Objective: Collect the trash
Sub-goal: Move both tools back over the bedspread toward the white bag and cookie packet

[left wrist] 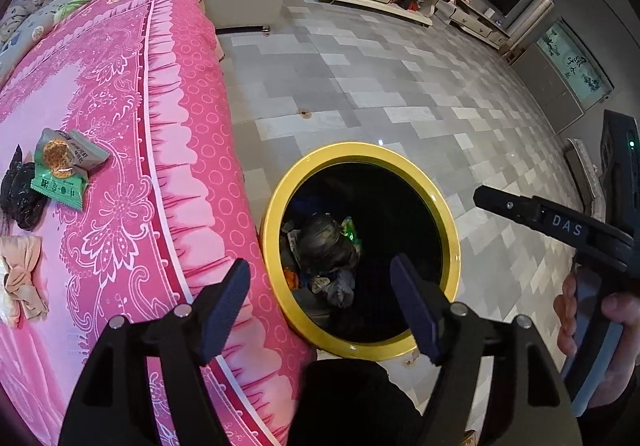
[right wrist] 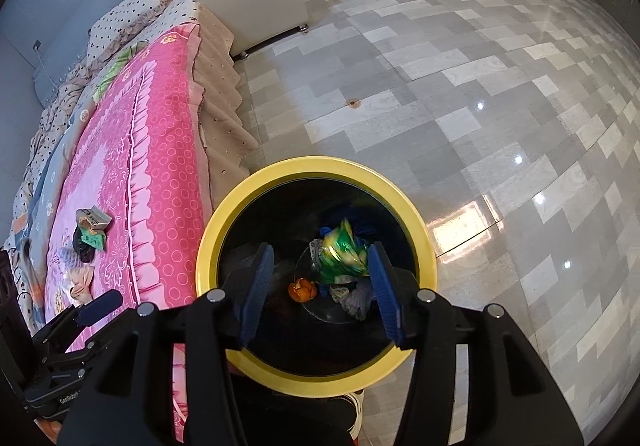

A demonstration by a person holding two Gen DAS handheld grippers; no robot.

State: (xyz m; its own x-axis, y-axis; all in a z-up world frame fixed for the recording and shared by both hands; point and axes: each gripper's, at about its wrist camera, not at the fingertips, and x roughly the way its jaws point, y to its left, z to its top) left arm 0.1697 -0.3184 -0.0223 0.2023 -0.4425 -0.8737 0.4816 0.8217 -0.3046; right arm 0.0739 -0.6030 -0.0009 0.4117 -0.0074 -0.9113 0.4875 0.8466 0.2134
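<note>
Glossy tiled floor (right wrist: pixel 460 117); glossy yellow bin rim (right wrist: pixel 416 221); patterned cloth bedspread (left wrist: pixel 120 93)

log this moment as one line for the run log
right gripper: open over yellow-rimmed bin | green wrapper: dropping in, blurred | left gripper: open | snack packet: on bed

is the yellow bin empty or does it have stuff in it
Not empty: the yellow bin holds a green wrapper, an orange peel and other scraps at the bottom.
</note>
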